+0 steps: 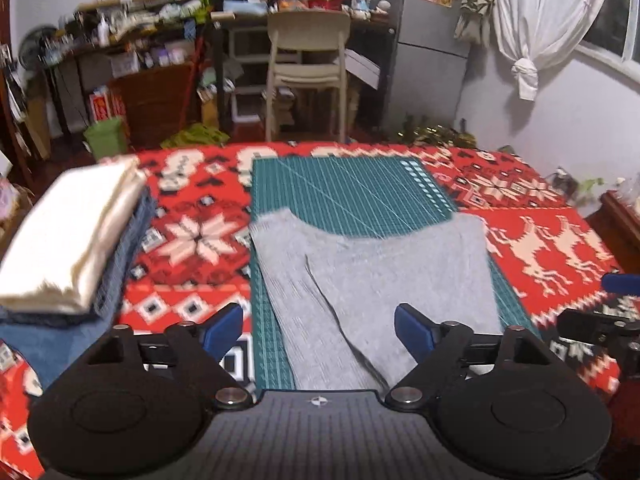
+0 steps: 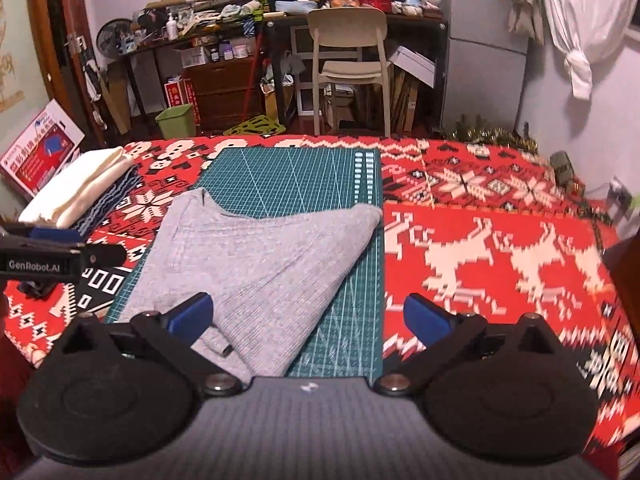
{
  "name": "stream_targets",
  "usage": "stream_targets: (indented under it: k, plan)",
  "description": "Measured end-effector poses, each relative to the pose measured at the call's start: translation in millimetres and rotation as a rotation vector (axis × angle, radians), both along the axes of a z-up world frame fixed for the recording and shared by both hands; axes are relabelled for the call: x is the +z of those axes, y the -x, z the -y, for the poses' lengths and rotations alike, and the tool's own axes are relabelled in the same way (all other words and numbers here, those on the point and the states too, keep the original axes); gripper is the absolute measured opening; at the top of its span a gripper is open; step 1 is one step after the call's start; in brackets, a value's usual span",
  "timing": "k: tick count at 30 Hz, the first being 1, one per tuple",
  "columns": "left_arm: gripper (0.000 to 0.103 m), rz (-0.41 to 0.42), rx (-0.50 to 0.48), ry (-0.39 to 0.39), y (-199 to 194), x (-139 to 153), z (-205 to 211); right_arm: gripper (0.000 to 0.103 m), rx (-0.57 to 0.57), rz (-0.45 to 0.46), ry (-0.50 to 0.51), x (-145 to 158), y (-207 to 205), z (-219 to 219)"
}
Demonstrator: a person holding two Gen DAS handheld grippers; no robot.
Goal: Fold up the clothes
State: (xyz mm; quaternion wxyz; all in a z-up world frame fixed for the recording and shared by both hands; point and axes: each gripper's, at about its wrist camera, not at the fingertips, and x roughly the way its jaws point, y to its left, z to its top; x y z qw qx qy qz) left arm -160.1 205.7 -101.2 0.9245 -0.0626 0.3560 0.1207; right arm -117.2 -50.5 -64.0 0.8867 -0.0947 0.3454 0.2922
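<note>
A grey ribbed knit garment (image 1: 372, 280) lies folded on a dark green gridded cutting mat (image 1: 340, 188), which rests on a red, white and black patterned blanket with snowflakes and reindeer (image 1: 540, 240). The garment's long axis runs from the near edge of the mat toward the far side; in the right wrist view it (image 2: 256, 264) narrows toward the near end and fans out wide at the far end, where one corner reaches the mat's right edge and the other rises to a small point on the left. A folded flap edge crosses its surface lengthwise, and the fabric looks soft, flat and lightly creased. The left gripper (image 1: 318, 328) hangs above the near end of the garment with its blue-tipped fingers (image 1: 412, 330) spread wide, holding nothing. The right gripper (image 2: 308, 318) is likewise wide apart and empty, its left finger over the garment's near edge and its right finger over the blanket; contact with the cloth cannot be judged. To the left, well apart from the garment, sits a stack of folded clothes with cream fabric on top of blue (image 1: 76, 236).
</note>
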Motion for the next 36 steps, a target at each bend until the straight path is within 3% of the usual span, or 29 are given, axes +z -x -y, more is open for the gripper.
stream_targets:
  k: [4, 7, 9, 12, 14, 15, 17, 19, 21, 22, 24, 26, 32, 34, 36]
  plan:
    - [0.088, 0.013, -0.027, -0.022, -13.1, 1.0, 3.4, 0.103, -0.010, 0.105, 0.084, 6.1, -4.3, -13.0]
    - [0.088, 0.001, -0.076, -0.012, -26.8, 0.2, 1.9, 0.103, 0.025, 0.165, 0.093, 8.0, -7.2, -18.8]
    - [0.088, 0.021, -0.107, -0.049, -34.6, -1.2, 1.3, 0.102, 0.042, 0.190, 0.116, 7.2, -11.3, -23.6]
    - [0.088, 0.037, -0.109, -0.115, -48.9, -6.8, -1.7, 0.102, 0.070, 0.185, 0.155, -1.2, -24.3, -32.7]
    - [0.088, 0.021, -0.113, -0.091, -61.1, -12.5, -9.1, 0.103, 0.060, 0.159, 0.165, -7.9, -36.0, -37.8]
    - [0.085, 0.015, -0.107, -0.064, -66.6, -15.8, -15.2, 0.103, 0.070, 0.151, 0.162, -10.6, -41.2, -40.0]
    - [0.069, -0.001, -0.096, -0.014, -77.8, -22.4, -27.1, 0.102, 0.087, 0.147, 0.130, -13.4, -50.0, -42.9]
    - [0.037, -0.043, -0.085, 0.018, -90.0, -30.8, -37.5, 0.102, 0.075, 0.150, 0.094, -15.3, -59.3, -46.1]
    - [0.032, -0.061, -0.091, 0.048, -96.4, -38.3, -44.5, 0.094, 0.058, 0.123, 0.072, -18.3, -72.3, -49.2]
    - [0.032, -0.068, -0.097, 0.061, -99.1, -42.1, -47.6, 0.087, 0.045, 0.104, 0.061, -20.3, -79.3, -49.9]
    - [0.032, -0.075, -0.110, 0.068, -102.5, -47.4, -50.9, 0.083, 0.019, 0.069, 0.038, -24.4, -92.6, -50.3]
    - [0.032, -0.081, -0.124, 0.074, -105.1, -51.6, -53.3, 0.073, 0.013, 0.052, 0.031, -27.9, -102.3, -51.5]
    - [0.011, -0.118, -0.157, 0.071, -111.1, -61.0, -53.1, 0.030, -0.021, -0.012, 0.030, -38.7, -127.2, -50.6]
    - [0.002, -0.109, -0.167, 0.071, -109.0, -60.7, -51.7, 0.021, -0.030, -0.035, 0.033, -44.1, -134.8, -50.3]
    - [0.002, -0.104, -0.165, 0.053, -107.9, -60.3, -49.3, 0.017, -0.046, -0.039, 0.025, -49.4, -139.3, -49.7]
